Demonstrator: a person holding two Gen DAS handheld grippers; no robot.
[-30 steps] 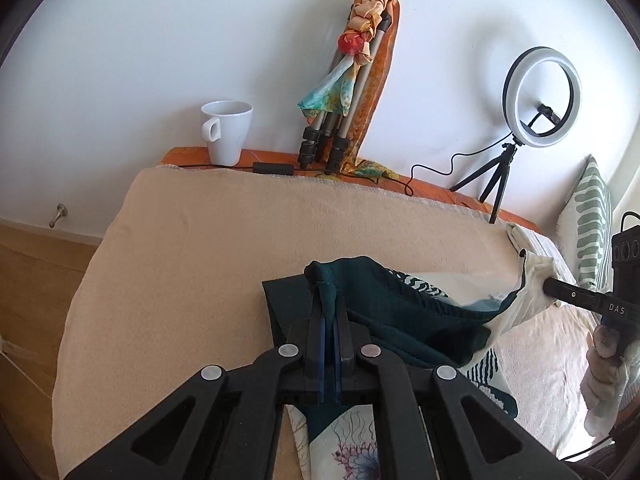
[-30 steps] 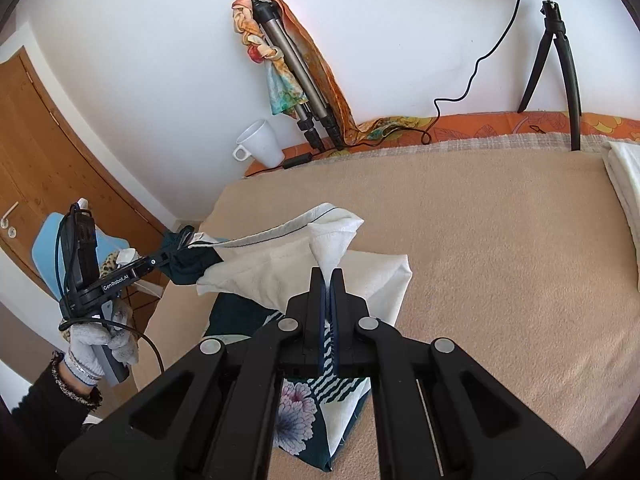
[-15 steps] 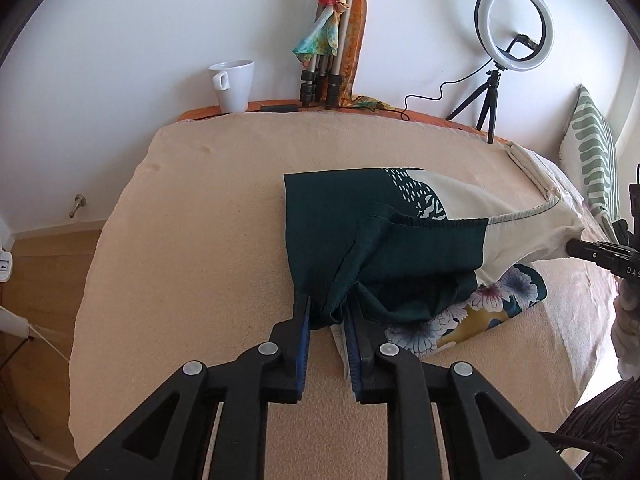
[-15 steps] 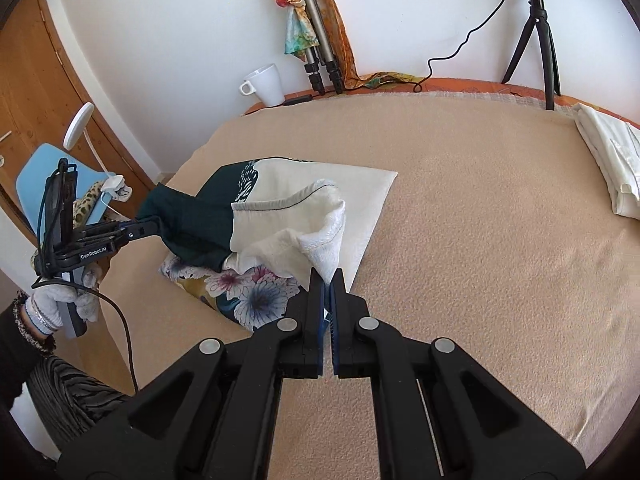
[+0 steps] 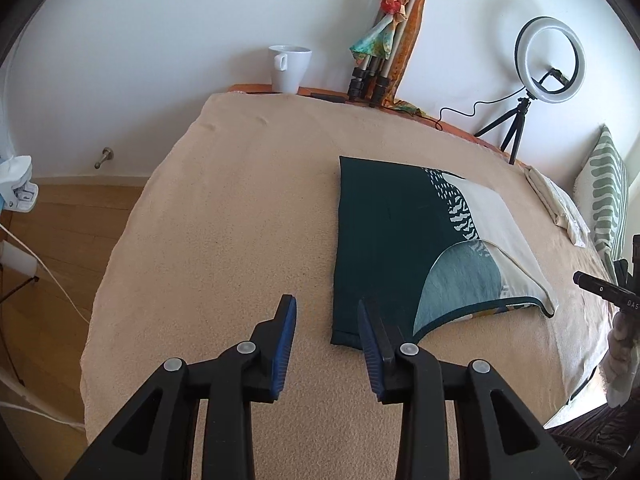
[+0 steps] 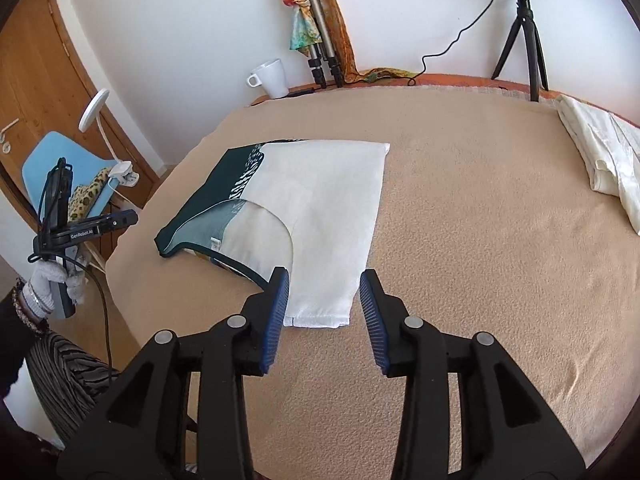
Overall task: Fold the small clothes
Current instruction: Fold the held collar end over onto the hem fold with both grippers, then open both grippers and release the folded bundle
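A small garment, dark green on one side and white on the other, lies folded flat on the beige bed cover. In the right wrist view the garment shows mostly white, with a curved neckline. My left gripper hovers just off its near dark corner, jaws opening, nothing between them. My right gripper hovers over the near white corner, jaws opening; the cloth lies below and between the pads, not pressed. The other gripper shows at the left, held by a gloved hand.
A white mug, a folded tripod wrapped in a scarf and a ring light stand along the back wall. Folded cream cloth and a striped pillow lie at the bed's right. A blue chair stands by the door.
Both grippers carried the garment's corners toward the near edge, laid it down flat and let go. Their jaws went from shut on cloth to apart.
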